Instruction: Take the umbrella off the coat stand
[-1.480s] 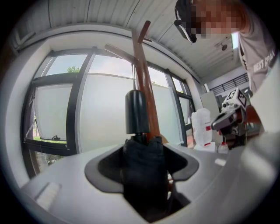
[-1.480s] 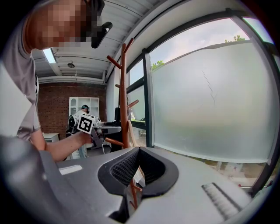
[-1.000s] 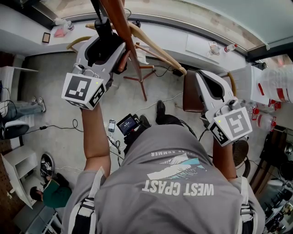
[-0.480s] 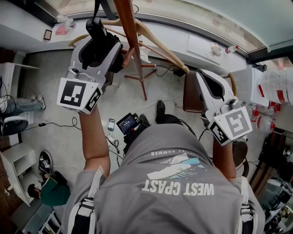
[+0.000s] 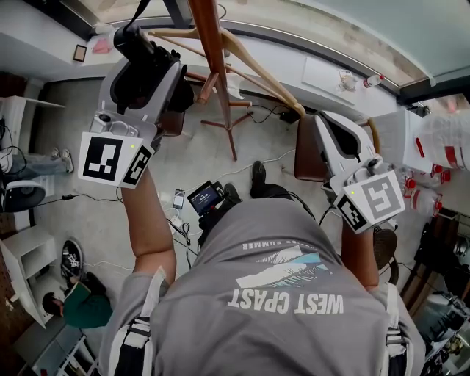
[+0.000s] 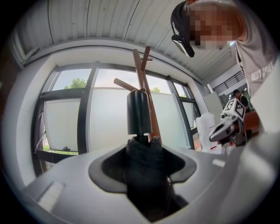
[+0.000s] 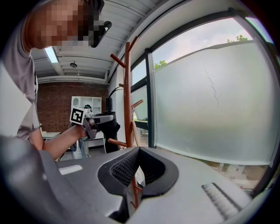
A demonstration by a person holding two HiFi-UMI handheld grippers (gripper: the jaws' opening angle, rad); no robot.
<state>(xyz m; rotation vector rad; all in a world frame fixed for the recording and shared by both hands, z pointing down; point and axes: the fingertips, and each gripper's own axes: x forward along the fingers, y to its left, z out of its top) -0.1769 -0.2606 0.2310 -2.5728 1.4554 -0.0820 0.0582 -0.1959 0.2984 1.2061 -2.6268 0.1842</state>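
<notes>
The main danger is the strap (image 5: 136, 10). It runs up from the top of the umbrella (image 5: 139, 48) and out of the head view, so you cannot see whether it is free of the pegs. If it is hooked and you pull away, you may drag or tip the coat stand (image 5: 208, 37). The umbrella is just beside the pole, on its left in the head view, with slanting pegs close by. A sideways swing could knock it against them and twist it in your grip.

Your left gripper (image 5: 150, 77) is clamped on the umbrella's folded cloth, which fills the space between the jaws. Cloth is soft and can slide, so a sharp tug might let the bundle slip down through the jaws. Your right gripper (image 5: 320, 131) holds nothing. Its jaws stand apart and only the stand's foot shows through the gap. It sits well off to the right, too far to steady the stand at once.

The umbrella is a short black folding kind, closed and bunched. In the left gripper view its smooth round handle (image 6: 139, 111) rises upright out of the jaws, in line with the brown pole behind it. In the right gripper view it hangs dark below your left gripper, close to the pole.
</notes>
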